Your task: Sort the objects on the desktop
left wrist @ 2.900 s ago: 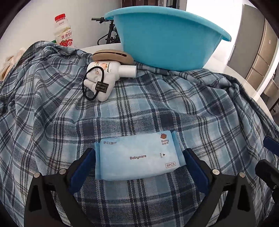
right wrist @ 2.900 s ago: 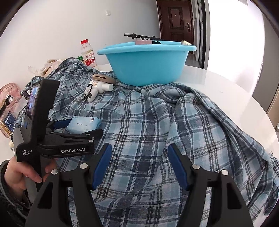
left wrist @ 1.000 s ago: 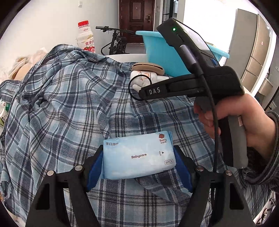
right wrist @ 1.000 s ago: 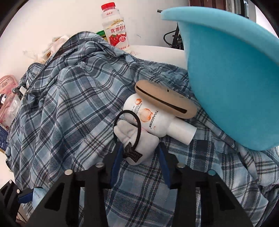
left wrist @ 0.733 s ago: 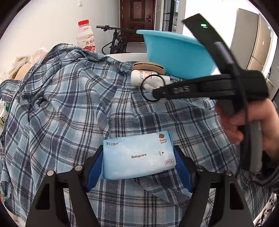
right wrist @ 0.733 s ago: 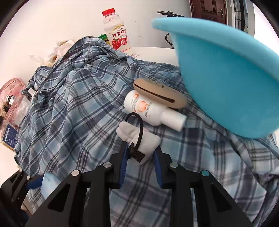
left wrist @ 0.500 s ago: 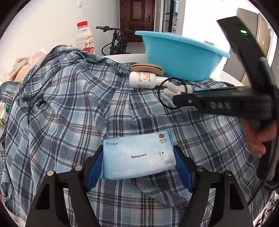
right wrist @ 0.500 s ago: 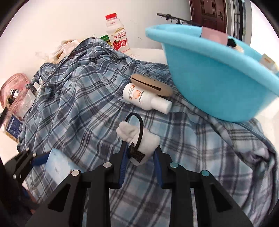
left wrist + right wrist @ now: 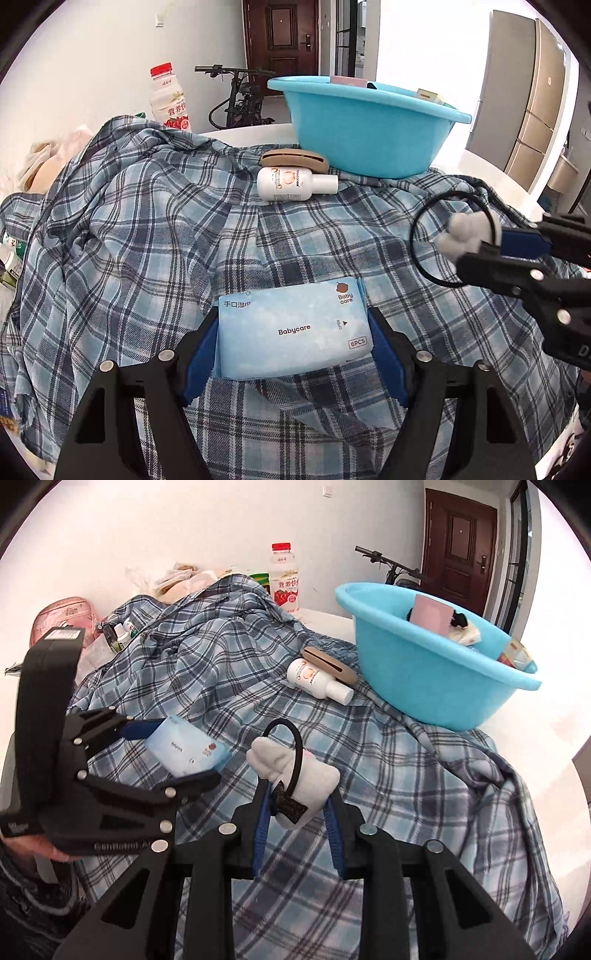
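Note:
My left gripper (image 9: 293, 334) is shut on a pale blue Babycare wipes pack (image 9: 291, 325), its pads on the two short ends, above the plaid cloth (image 9: 129, 229). The right wrist view shows that pack (image 9: 184, 753) tilted in the left gripper (image 9: 173, 755). My right gripper (image 9: 297, 801) is shut on a small white plush piece (image 9: 306, 775) with a black hair-tie loop, held in the air over the cloth. It enters the left wrist view at the right edge as the right gripper (image 9: 491, 245) with the plush (image 9: 465, 229).
A blue basin (image 9: 424, 686) with several items inside stands at the back right. A white bottle (image 9: 317, 679) and a tan case (image 9: 328, 662) lie beside it. A red-capped drink bottle (image 9: 284, 576), a pink pouch (image 9: 62, 616) and clutter lie behind.
The right gripper lifted the white plush piece off the cloth by the white bottle and carried it up and away toward the near right. The left gripper stayed put with the pack.

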A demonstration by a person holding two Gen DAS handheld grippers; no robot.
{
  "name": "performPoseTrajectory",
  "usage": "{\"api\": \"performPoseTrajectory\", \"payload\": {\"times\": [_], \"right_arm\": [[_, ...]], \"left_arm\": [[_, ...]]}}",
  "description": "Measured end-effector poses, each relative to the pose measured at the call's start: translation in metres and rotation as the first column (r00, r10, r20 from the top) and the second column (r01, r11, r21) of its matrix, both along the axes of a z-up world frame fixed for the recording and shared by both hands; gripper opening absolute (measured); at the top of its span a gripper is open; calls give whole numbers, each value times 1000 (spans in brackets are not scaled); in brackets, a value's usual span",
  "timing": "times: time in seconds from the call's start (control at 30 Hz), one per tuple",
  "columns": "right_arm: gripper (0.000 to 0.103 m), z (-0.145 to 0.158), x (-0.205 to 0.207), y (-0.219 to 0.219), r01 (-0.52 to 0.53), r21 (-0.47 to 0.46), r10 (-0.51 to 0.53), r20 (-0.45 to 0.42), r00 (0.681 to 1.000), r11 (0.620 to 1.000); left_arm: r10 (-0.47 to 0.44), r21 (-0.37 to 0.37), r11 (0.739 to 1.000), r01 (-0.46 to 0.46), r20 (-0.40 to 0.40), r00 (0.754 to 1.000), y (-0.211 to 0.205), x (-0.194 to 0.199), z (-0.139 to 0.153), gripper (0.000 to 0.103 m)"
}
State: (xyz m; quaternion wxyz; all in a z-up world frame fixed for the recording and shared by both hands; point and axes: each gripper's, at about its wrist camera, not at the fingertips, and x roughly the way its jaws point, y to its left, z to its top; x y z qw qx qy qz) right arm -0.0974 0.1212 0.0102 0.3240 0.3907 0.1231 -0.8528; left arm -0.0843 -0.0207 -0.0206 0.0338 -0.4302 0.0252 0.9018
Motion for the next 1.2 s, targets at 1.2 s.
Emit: {"api": "performPoseTrajectory", "payload": {"times": [1.2], "right_arm": [[27, 69, -60, 97, 196, -145, -213, -107, 971, 970]], "left_arm": [[-177, -28, 984, 176, -74, 981, 50, -92, 80, 77]]}}
